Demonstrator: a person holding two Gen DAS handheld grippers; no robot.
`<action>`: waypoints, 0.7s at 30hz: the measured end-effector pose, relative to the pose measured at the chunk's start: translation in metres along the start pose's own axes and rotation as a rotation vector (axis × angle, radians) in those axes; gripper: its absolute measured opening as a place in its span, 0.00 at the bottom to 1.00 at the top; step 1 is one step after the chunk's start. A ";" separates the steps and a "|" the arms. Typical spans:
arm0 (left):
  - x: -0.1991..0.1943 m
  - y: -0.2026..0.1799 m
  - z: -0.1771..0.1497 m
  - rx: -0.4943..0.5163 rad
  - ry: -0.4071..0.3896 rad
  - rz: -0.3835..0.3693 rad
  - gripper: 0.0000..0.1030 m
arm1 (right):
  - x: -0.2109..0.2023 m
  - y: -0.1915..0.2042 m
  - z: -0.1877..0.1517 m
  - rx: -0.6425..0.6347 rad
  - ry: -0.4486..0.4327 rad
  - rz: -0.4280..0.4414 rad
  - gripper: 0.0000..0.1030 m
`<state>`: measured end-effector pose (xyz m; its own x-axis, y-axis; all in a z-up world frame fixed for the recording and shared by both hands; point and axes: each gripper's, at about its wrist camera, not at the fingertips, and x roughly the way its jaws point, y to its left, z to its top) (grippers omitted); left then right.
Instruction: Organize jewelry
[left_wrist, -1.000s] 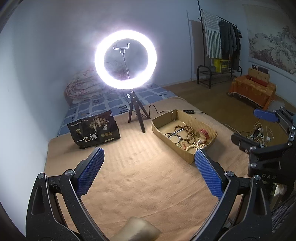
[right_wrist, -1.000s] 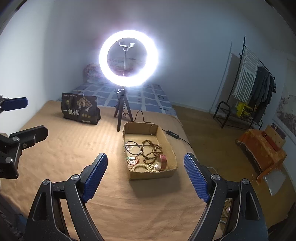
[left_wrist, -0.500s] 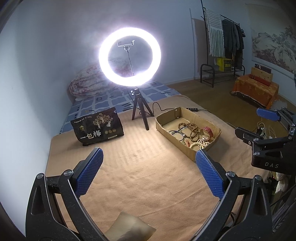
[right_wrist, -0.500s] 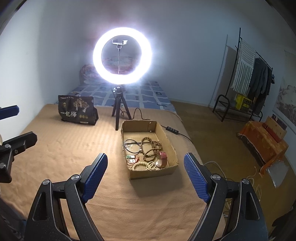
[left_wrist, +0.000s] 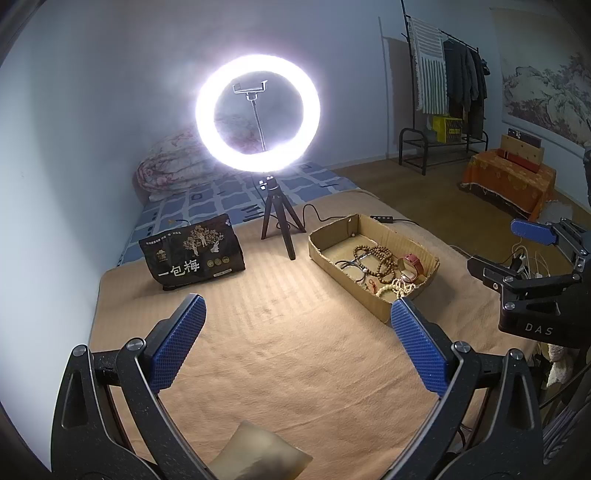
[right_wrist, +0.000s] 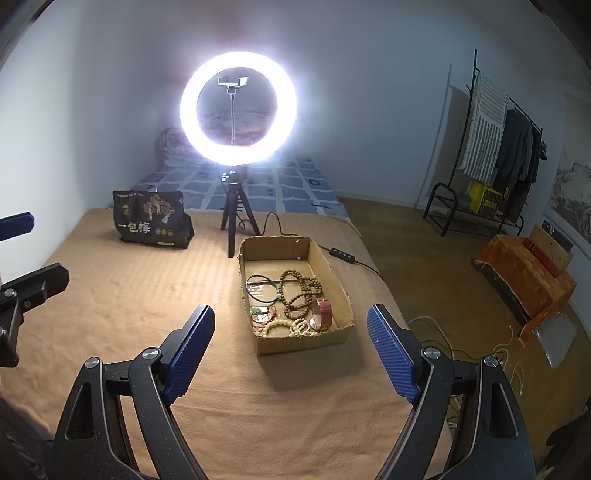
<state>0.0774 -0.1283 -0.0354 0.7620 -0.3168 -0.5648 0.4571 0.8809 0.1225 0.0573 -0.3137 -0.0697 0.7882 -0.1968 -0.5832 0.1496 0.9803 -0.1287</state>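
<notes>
A shallow cardboard box (right_wrist: 338, 273) lies on the tan blanket; it also shows in the left wrist view (left_wrist: 351, 291). It holds brown bead strings (right_wrist: 301, 291), a black cord necklace (right_wrist: 260, 286), pale bead bracelets (right_wrist: 291, 326), a red-strapped watch (right_wrist: 323, 312) and a green and red charm (right_wrist: 260, 314). My right gripper (right_wrist: 290, 349) is open and empty, above the blanket just short of the box's near end. My left gripper (left_wrist: 295, 341) is open and empty, left of the box and short of it. The right gripper also shows at the right of the left wrist view (left_wrist: 517, 251).
A lit ring light on a small tripod (right_wrist: 234, 221) stands behind the box, its cable and switch (right_wrist: 341, 254) trailing right. A black snack bag (right_wrist: 151, 223) stands at the back left. A pale cushion (left_wrist: 258, 454) lies near me. Floor, cables and a clothes rack (right_wrist: 491, 166) are to the right.
Both grippers have shifted slightly, so the box and ring light sit a little further right in the left wrist view. Both stay open and empty.
</notes>
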 end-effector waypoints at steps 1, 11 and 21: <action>0.000 0.000 0.000 0.000 0.000 0.000 0.99 | 0.000 0.000 0.000 0.000 0.000 0.001 0.82; 0.000 0.000 0.000 -0.003 0.001 -0.001 0.99 | -0.001 -0.002 -0.001 0.003 0.001 0.000 0.82; 0.000 0.001 0.000 -0.004 0.000 -0.001 0.99 | -0.001 -0.003 -0.001 0.002 0.001 -0.002 0.82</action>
<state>0.0782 -0.1278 -0.0352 0.7617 -0.3177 -0.5647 0.4561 0.8819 0.1191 0.0549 -0.3168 -0.0695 0.7872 -0.1988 -0.5838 0.1523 0.9800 -0.1283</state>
